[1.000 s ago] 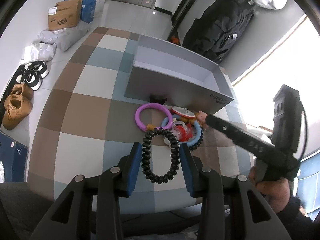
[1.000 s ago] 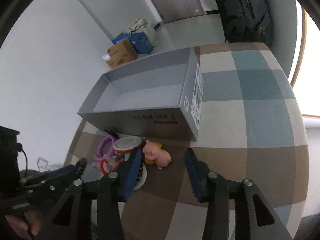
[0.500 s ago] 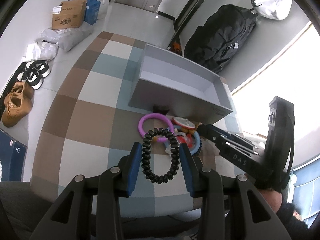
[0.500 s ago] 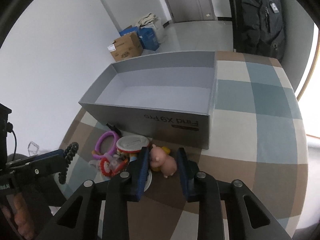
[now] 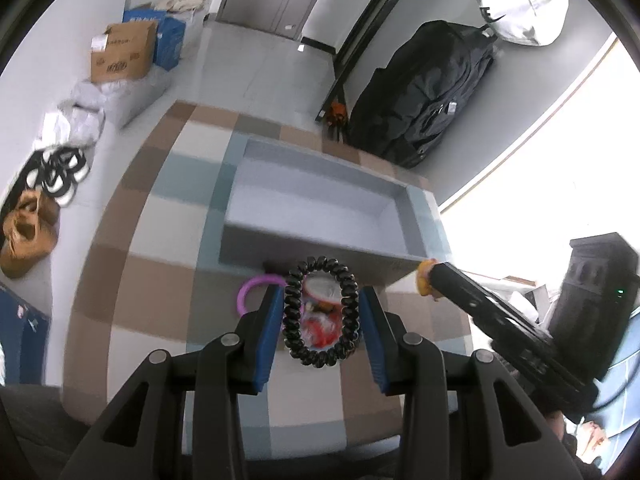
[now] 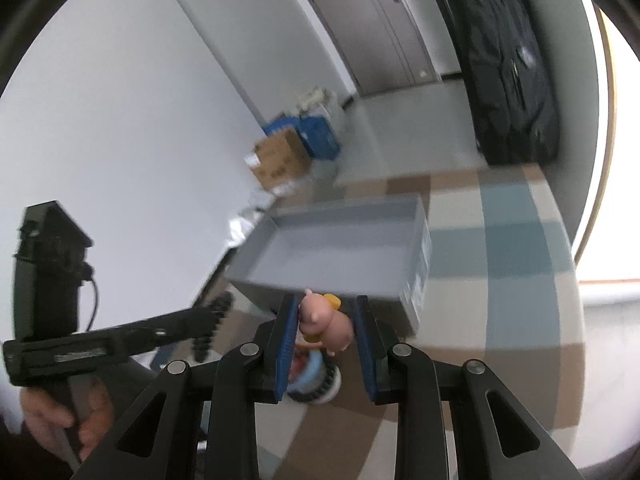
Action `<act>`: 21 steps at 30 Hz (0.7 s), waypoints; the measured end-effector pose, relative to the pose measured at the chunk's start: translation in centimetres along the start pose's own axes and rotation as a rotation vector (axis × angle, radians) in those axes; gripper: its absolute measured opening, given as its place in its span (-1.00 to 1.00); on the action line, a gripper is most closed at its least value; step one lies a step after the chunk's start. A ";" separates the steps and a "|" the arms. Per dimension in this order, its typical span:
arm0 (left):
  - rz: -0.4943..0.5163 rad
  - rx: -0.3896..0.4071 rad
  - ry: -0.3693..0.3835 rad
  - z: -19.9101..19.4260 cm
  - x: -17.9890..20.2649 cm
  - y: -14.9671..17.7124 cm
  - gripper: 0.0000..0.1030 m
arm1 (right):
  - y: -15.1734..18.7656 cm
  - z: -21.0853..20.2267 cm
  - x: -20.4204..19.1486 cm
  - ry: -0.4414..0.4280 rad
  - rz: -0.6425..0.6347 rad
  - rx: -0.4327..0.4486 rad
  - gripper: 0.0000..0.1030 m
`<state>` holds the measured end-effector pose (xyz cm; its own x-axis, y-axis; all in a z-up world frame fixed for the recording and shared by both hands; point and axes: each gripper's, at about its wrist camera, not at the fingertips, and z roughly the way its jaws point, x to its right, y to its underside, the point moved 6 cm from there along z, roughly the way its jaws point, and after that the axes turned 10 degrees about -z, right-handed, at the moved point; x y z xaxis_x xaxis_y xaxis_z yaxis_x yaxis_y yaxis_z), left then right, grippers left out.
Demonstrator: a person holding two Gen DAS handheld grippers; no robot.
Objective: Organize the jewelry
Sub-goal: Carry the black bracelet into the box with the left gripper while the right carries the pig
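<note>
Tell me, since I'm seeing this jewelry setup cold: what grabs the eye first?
Each gripper carries something. The left gripper pinches a black coiled hair tie above the leftover pile on the checked tablecloth. The right gripper clamps a small pink pig figurine. Beyond both sits an open grey cardboard box, apparently empty.

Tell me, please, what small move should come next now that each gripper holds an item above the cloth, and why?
Probably carry both forward over the open grey box and release. The left gripper is shut on the black coil hair tie and the right gripper on the pink pig figure; both hang clear of the pile, just short of the box's near wall, and the box looks empty.
</note>
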<state>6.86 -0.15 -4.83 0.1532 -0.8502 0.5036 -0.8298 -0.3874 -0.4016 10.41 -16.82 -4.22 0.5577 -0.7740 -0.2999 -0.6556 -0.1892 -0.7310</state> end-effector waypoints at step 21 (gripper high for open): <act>0.013 -0.044 0.000 5.6 2.0 -6.9 -0.36 | -6.9 4.1 2.4 -0.073 0.057 -0.015 -0.48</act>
<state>15.91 -1.24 -5.35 0.1424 -0.8550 0.4986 -0.8543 -0.3606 -0.3744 18.40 -14.89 -2.43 0.5543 -0.7381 -0.3847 -0.6945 -0.1555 -0.7025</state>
